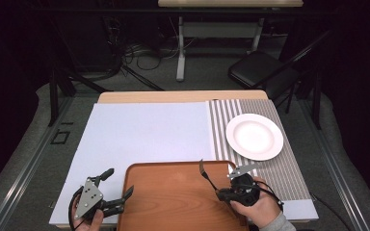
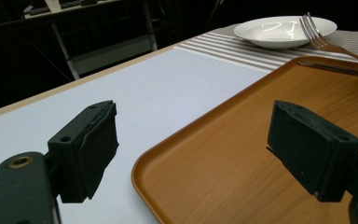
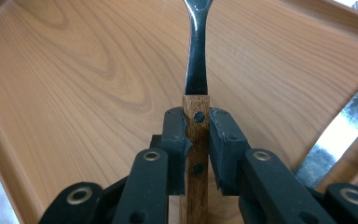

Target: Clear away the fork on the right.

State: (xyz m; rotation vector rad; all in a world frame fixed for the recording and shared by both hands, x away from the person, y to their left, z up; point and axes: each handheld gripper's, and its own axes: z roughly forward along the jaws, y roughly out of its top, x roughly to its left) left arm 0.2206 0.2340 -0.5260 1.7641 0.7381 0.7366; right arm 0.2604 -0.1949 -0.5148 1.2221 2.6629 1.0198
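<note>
A fork (image 1: 205, 173) with a wooden handle and dark metal neck (image 3: 196, 70) hangs over the brown wooden tray (image 1: 173, 197), tines pointing toward the tray's far edge. My right gripper (image 1: 220, 193) is shut on the fork's handle, and both pads press its sides (image 3: 196, 135). My left gripper (image 1: 118, 184) stands open at the tray's left rim, one jaw over the white mat and one over the tray (image 2: 242, 154), with nothing between them (image 2: 198, 144). From the left gripper view the fork's tines (image 2: 313, 29) show in front of the plate.
A white plate (image 1: 254, 136) sits on a striped placemat (image 1: 289, 173) at the right, also seen far off as the plate (image 2: 284, 30). A white mat (image 1: 144, 134) covers the table's left and middle. A chair (image 1: 260, 72) stands beyond the table.
</note>
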